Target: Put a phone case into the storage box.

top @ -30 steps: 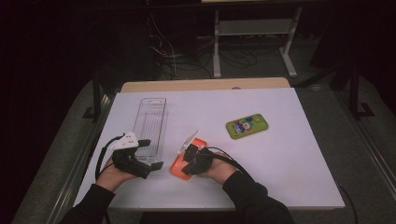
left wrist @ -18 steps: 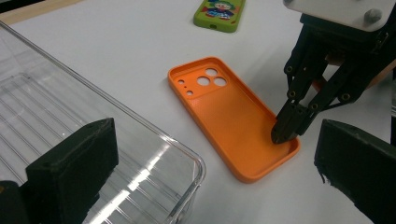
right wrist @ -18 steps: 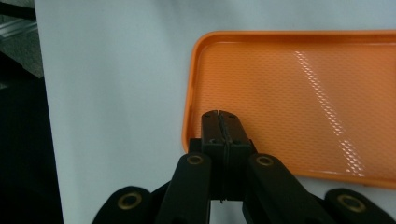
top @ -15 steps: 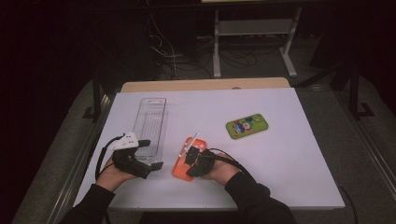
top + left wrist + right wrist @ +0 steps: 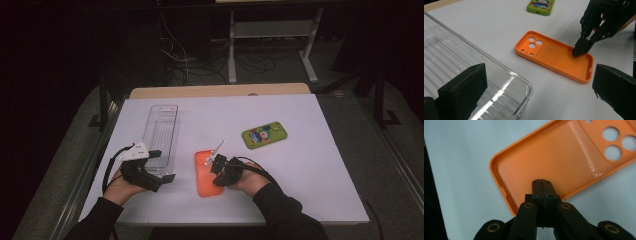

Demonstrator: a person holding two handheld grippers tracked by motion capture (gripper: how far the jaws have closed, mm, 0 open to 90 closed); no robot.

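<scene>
While your right gripper (image 5: 542, 182) sits with its jaws pressed flat together and nothing between them, its tip rests inside the orange phone case (image 5: 208, 173), near the end away from the camera holes, so the step in hand looks like nudging or pinning the case rather than grasping it. The case lies open side up on the white table (image 5: 320, 165), just right of the clear plastic tray (image 5: 161, 131) and well apart from the green phone case (image 5: 264, 135) farther back. Your left gripper (image 5: 161, 176) hangs at the near end of the tray, jaws spread wide, one over the tray's corner and one over bare table, gripping nothing. Next move, as I judge it: if the case is bound for the tray, you will need to part the right jaws and take one long wall of the case between them, since a clenched tip can only push; keep the left ready to steady the tray. Against the earlier frames, the case has turned from a slanted lie to nearly square with the table edge, and your right hand has shifted slightly rightward with it; the left hand, tray and green case sit as before.
</scene>
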